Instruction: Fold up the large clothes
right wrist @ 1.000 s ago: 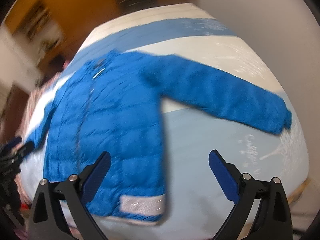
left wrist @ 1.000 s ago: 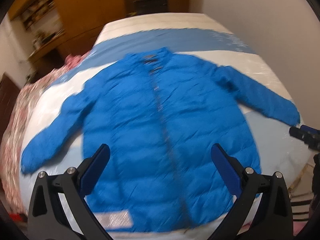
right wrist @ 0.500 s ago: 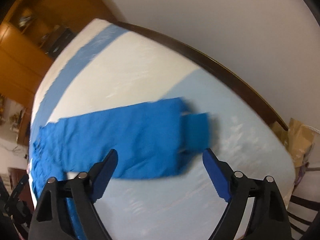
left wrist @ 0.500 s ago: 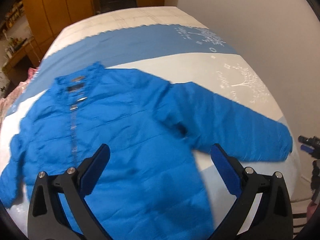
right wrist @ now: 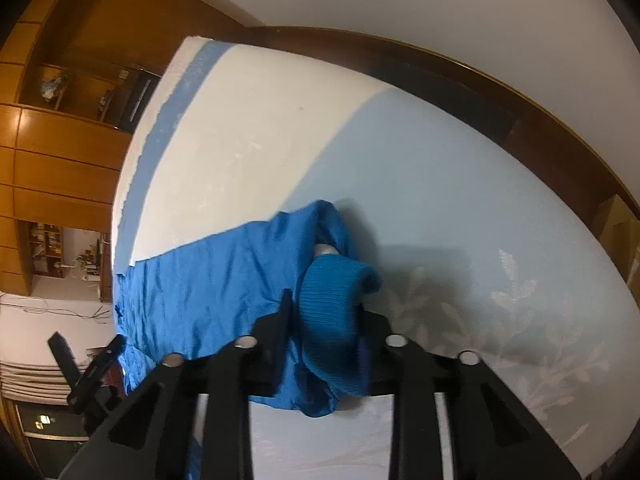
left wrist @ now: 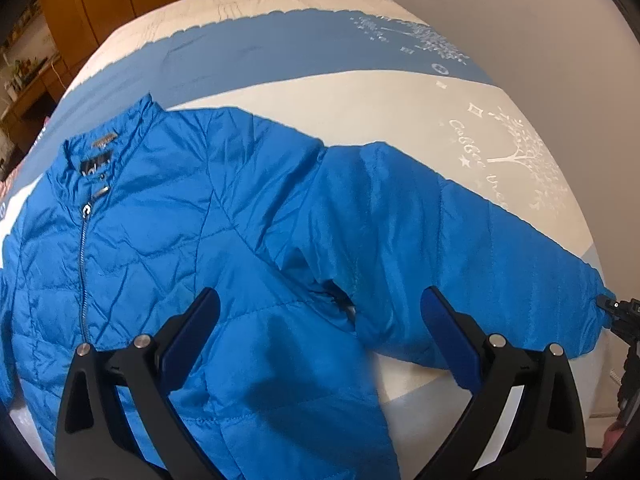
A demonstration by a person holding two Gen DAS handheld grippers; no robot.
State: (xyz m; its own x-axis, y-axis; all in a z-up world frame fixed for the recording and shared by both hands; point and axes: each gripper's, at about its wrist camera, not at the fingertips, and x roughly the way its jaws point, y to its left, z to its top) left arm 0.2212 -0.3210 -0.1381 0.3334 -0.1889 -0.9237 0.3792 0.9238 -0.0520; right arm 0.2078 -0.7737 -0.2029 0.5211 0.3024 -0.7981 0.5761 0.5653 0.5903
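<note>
Blue puffer jacket (left wrist: 168, 240) lies front-up and zipped on the bed (left wrist: 360, 96), one sleeve (left wrist: 460, 264) stretched toward the bed's edge. Right gripper (right wrist: 324, 320) has just been closing; its jaws now clamp the sleeve's ribbed cuff (right wrist: 336, 300). Left gripper (left wrist: 320, 320) hovers above the jacket's armpit, jaws spread wide, grasping nothing.
</note>
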